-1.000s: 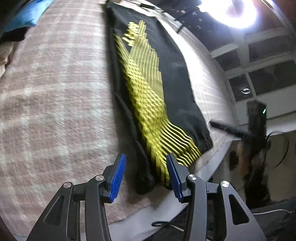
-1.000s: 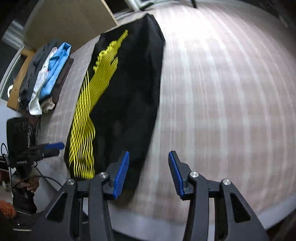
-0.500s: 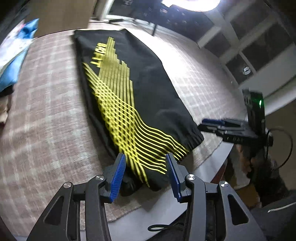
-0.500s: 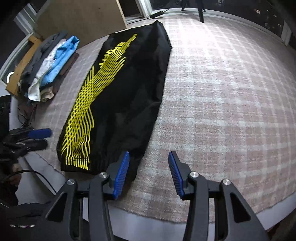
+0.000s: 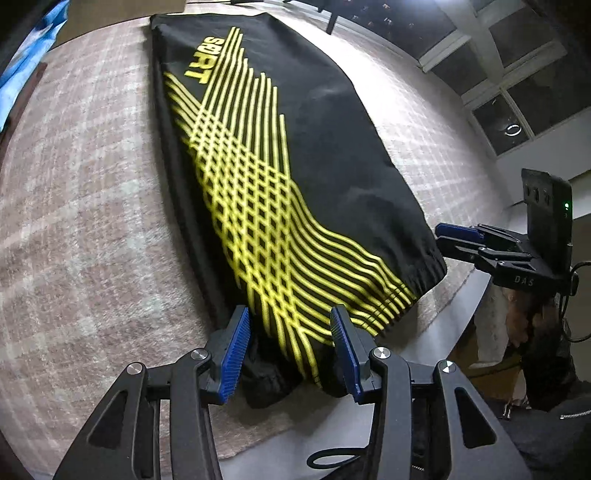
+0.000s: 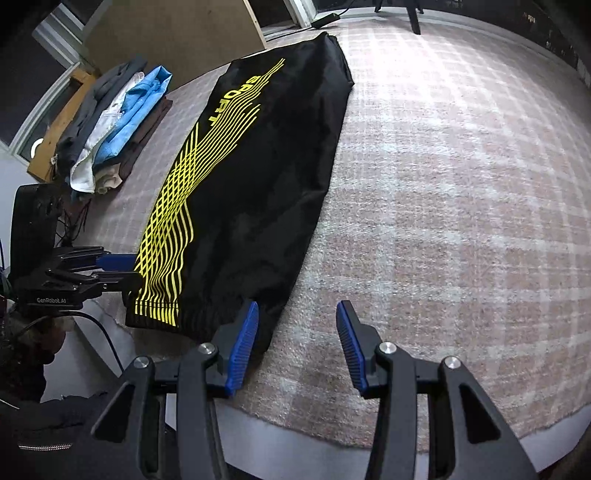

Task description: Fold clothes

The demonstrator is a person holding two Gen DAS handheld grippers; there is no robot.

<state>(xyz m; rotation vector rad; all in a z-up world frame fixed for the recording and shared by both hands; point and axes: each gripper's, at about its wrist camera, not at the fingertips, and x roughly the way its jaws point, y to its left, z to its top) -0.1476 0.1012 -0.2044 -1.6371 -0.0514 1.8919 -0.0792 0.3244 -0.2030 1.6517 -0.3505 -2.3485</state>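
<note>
A long black garment [image 5: 332, 147] with yellow wavy lines and the word SPORT lies flat and folded lengthwise on the pink plaid table cover [image 5: 74, 221]. Its elastic hem points toward the near table edge. My left gripper [image 5: 290, 317] hovers open over the hem's near left corner, with the fabric below its blue pads and no pad pressing on it. In the right wrist view the garment [image 6: 258, 184] runs away from me, and my right gripper [image 6: 297, 310] stands open at the hem's right corner, its left pad [image 6: 242, 343] just over the cloth edge. Each view shows the other gripper [image 5: 458, 236] [image 6: 114, 266] beside the hem.
A pile of folded clothes [image 6: 114, 122], blue, white and dark, lies at the table's far left by a brown board [image 6: 177, 33]. The plaid cover [image 6: 461, 184] stretches wide to the right of the garment. The table edge [image 6: 554, 432] runs just below both grippers.
The left gripper has slid sideways along the hem and rolled, so the garment's corner now sits between its pads. The right gripper stayed put, only rolling slightly. Both kept the same opening.
</note>
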